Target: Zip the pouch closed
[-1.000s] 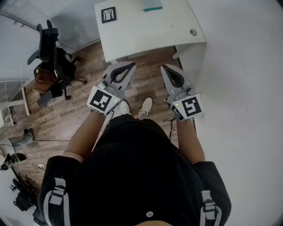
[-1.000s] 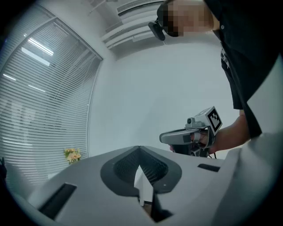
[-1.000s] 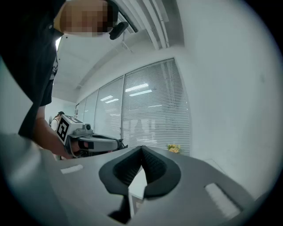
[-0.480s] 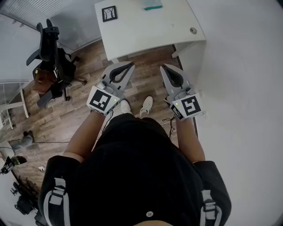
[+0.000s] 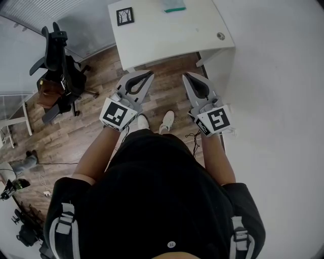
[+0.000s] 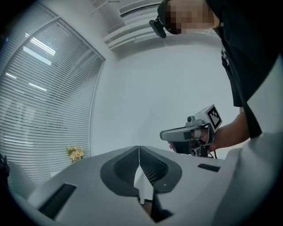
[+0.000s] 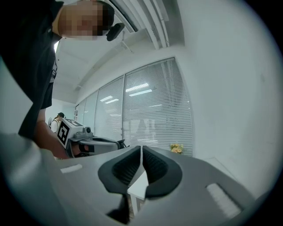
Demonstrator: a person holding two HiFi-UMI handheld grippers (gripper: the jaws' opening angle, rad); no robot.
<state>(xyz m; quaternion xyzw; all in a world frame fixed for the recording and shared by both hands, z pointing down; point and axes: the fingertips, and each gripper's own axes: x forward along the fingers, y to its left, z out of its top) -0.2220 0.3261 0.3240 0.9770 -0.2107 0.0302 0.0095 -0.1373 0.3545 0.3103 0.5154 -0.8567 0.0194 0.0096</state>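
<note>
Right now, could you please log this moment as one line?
left gripper: shut, empty | right gripper: shut, empty | pouch: on table, untouched

Counter [image 5: 167, 35] ahead. Pouch [image 5: 174, 7] on its far edge, marker card [image 5: 124, 16] to the left. Left tool [image 5: 151, 74] and right tool [image 5: 185, 76] side by side, short of the counter. Chair [image 5: 58, 66] far left on floor [image 5: 167, 96].

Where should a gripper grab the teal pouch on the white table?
Probably its near edge, coming from the person's side across the table. The teal pouch lies flat at the far edge, partly cut off by the picture, so its zipper and pull cannot be seen. The left gripper and right gripper are both shut and must open first.
</note>
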